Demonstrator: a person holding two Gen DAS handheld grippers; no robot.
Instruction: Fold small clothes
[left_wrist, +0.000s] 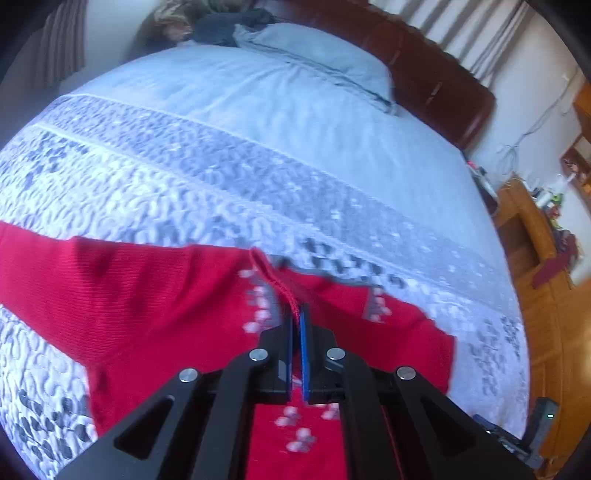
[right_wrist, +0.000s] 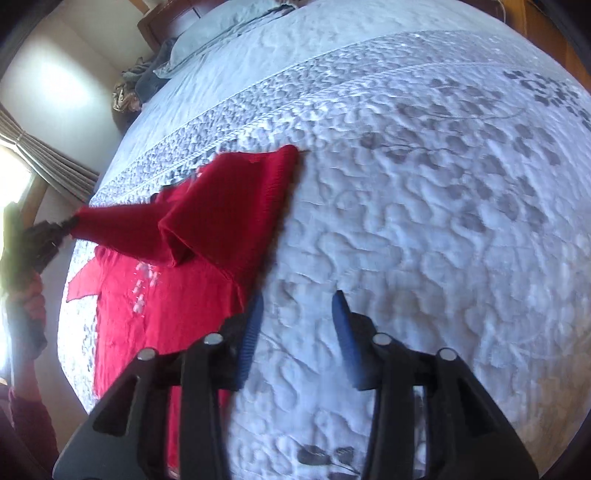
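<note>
A small red knitted sweater with a pale flower pattern (left_wrist: 155, 314) lies spread on the bed's quilted white-and-grey bedspread (left_wrist: 229, 177), near the foot end as seen from the wrist cameras. The left gripper (left_wrist: 296, 314) has its blue-padded jaws pinched together on a stitched red edge of the garment, which rises in a thin fold from between the pads. In the right wrist view that lifted part is drawn into a taut point toward the left gripper (right_wrist: 55, 230) at the picture's edge, with a ribbed hem (right_wrist: 273, 184) folded over the body of the sweater; which part of the garment is pinched I cannot tell for sure through the blur. The right gripper (right_wrist: 297, 306) hangs over bare bedspread just beside the sweater's edge, its jaws partly apart with nothing between them. A pale blue pillow (left_wrist: 317, 55) rests against a dark brown padded headboard (left_wrist: 436, 74).
</note>
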